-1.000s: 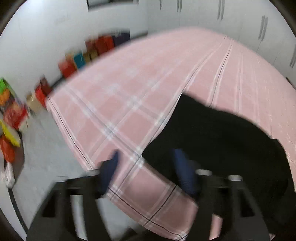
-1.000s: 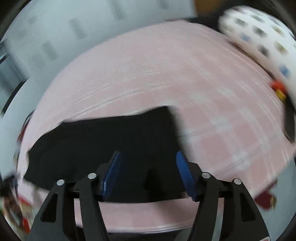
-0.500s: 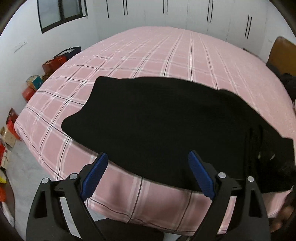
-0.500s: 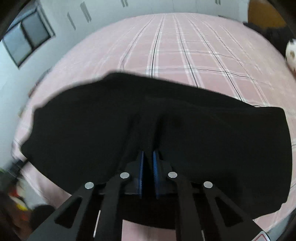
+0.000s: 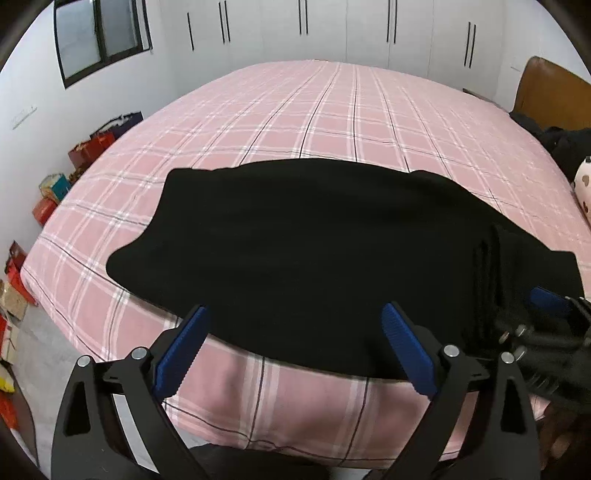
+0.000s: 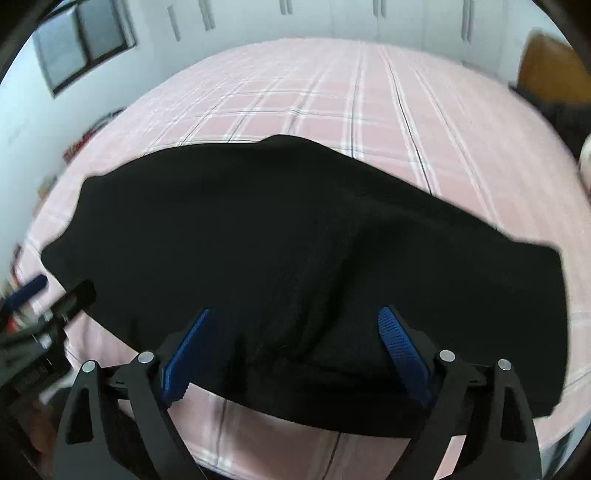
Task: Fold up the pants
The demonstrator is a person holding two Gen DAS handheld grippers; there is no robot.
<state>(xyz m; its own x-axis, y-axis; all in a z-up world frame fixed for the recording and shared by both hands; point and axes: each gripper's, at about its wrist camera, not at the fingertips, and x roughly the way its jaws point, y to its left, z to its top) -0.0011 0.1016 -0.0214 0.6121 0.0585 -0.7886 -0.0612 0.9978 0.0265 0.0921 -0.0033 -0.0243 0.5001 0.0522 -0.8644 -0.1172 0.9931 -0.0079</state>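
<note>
Pink plaid bed [image 5: 332, 110] fills both views. Nearest me, my left gripper [image 5: 291, 350] is spread wide over the near hem, gripping nothing; my right gripper [image 6: 293, 345] is wide too, its blue pads [image 6: 400, 347] straddling a bunched ridge of cloth. Just beyond, the black pants [image 5: 314, 251] lie crosswise near the bed's front edge, looking already doubled. Far off, white wardrobes [image 5: 332, 26]. I reckon I'm between folds; next I pinch the left end and carry it right.
</note>
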